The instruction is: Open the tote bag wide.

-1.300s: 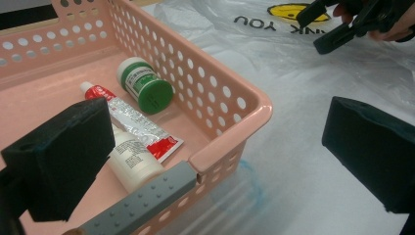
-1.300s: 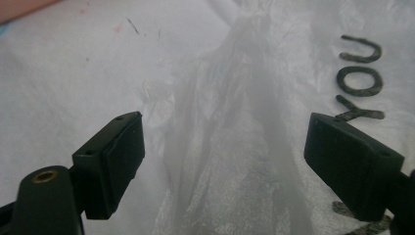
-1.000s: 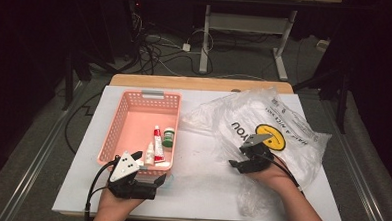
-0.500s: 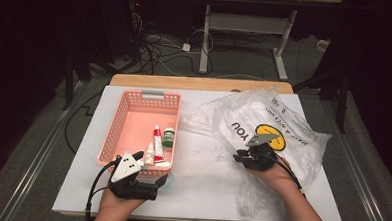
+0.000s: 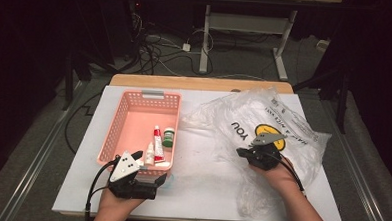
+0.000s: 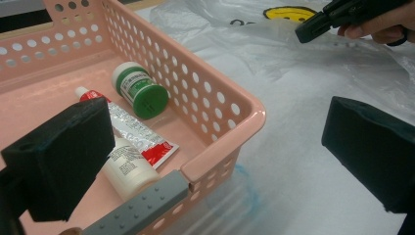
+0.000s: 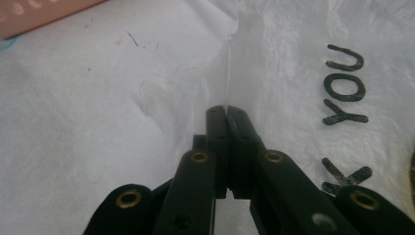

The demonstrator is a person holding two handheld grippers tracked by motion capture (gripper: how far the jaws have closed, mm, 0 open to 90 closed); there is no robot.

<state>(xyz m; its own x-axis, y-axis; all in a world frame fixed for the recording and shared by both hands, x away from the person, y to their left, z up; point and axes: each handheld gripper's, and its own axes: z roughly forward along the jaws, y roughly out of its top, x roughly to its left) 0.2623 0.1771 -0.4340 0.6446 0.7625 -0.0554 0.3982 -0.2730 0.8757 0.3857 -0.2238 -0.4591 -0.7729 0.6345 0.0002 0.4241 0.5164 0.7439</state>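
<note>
On the right half of the table, your right gripper [image 5: 243, 153] has just been closing and now pinches a raised fold of the clear plastic bag [image 5: 243, 117], which lies crumpled just right of the pink basket [image 5: 114, 132]; your left gripper [image 5: 157, 181] stands open at the basket's near right corner, holding nothing. Thin and limp, the film will likely slip, stretch or tear, so take it by a gathered fold or its edge. Its print reads "YOU" [image 7: 347, 88] beside a yellow smiley [image 5: 266, 130]; the small labels in the basket are unreadable.
</note>
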